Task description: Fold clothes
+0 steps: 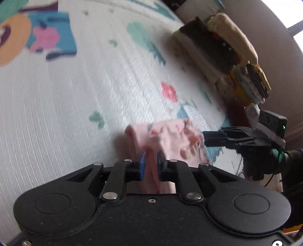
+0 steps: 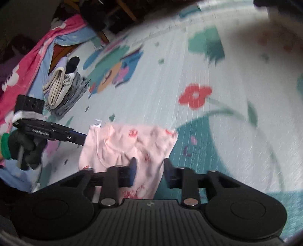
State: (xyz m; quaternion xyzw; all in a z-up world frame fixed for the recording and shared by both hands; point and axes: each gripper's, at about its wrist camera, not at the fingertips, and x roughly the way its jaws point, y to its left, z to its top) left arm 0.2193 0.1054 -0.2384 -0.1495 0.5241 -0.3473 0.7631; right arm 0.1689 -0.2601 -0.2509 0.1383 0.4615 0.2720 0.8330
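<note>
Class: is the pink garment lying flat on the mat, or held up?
Held up. The left tongs pinch the pink garment, which hangs bunched above the mat.

Background: floor and room edge only.
Patterned play mat [image 1: 75, 106] with red flower print [image 2: 195, 95]; wooden chair legs [image 2: 121, 11] at far edge.

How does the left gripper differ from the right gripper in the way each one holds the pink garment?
The left gripper has its jaws nearly together, pinching a narrow bunch of the pink garment; the right gripper has its jaws wider apart, with flatter cloth between them. Whether the right one clamps the cloth firmly is not clear. The left gripper holds one end of the garment, the right gripper the opposite end. Both are black with blue pads, and together they lift the garment above the patterned mat.
</note>
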